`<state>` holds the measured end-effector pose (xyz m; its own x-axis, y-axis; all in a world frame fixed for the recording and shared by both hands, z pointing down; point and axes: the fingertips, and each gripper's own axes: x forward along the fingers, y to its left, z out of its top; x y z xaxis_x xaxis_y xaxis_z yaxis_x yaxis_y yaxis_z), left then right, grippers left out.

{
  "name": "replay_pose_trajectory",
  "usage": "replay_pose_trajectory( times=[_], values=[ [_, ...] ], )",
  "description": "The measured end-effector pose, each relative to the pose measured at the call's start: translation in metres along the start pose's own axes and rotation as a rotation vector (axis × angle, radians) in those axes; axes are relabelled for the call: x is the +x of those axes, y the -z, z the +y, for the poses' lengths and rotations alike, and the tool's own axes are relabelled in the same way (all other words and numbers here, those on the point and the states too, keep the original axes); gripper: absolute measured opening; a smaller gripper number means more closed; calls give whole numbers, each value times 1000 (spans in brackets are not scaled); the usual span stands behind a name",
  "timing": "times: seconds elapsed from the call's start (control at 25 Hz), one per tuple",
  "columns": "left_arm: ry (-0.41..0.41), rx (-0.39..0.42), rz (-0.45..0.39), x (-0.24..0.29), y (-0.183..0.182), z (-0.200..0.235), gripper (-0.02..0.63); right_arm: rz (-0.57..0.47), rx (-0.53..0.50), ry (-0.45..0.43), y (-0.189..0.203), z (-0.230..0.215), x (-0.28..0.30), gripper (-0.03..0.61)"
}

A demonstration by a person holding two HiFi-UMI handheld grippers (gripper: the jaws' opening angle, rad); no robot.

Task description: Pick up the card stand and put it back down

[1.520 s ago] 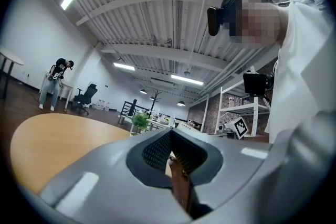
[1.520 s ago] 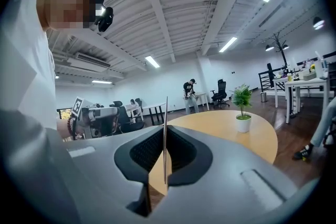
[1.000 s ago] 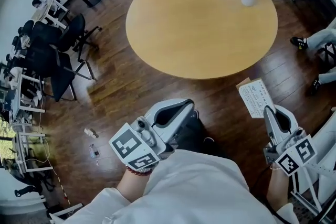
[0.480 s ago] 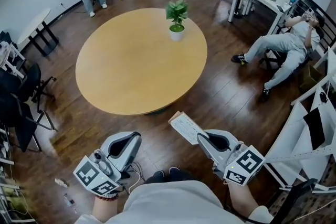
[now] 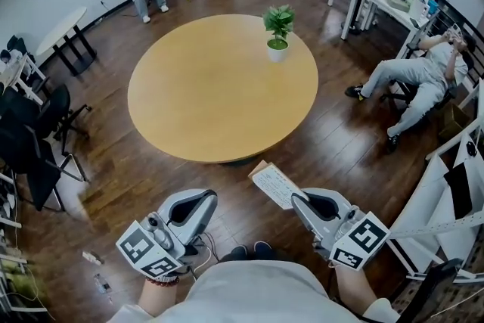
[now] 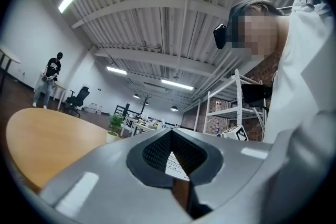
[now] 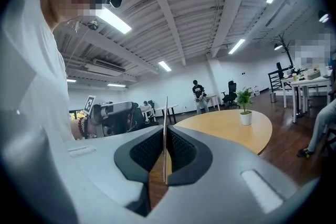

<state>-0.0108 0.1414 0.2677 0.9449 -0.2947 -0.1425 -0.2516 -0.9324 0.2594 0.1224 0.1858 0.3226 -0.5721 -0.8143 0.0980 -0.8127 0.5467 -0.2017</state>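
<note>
The right claw (image 5: 297, 200) clamps the card stand (image 5: 274, 184) above the wood floor (image 5: 340, 140), short of the table; the left claw (image 5: 206, 199) is closed on nothing. Beyond stands a round table (image 5: 204, 94) bearing a plant (image 5: 278, 28).

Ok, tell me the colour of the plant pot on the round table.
The plant pot is white; the head view shows it best.

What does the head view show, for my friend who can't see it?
Looking down from a person's head, the right gripper pinches a white printed card stand above a dark wooden floor, while the left gripper holds nothing. Ahead stands a big round light-wood table with a small green plant in a white pot.
</note>
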Motion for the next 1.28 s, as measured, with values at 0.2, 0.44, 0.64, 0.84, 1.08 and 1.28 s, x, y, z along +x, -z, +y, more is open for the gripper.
replay_pose_trajectory(
  times=[0.2,0.44,0.64,0.84,1.08,1.28],
  values=[
    [-6,2,-14,-17,0,9,2,7,-16,-1,-1,17,11,18],
    [18,20,-7,-24,-2,-1,0,4,-38,3,-7,34,11,18],
    [33,37,17,-28,1,-13,0,0,-35,-2,-3,45,8,18],
    [43,53,34,-30,4,-20,0,-3,-24,0,-1,45,7,18],
    [35,107,68,-35,9,-24,-2,-4,-32,-24,-3,50,14,18],
    [28,89,59,-37,8,-25,2,0,-32,-26,-3,56,17,18]
  ],
)
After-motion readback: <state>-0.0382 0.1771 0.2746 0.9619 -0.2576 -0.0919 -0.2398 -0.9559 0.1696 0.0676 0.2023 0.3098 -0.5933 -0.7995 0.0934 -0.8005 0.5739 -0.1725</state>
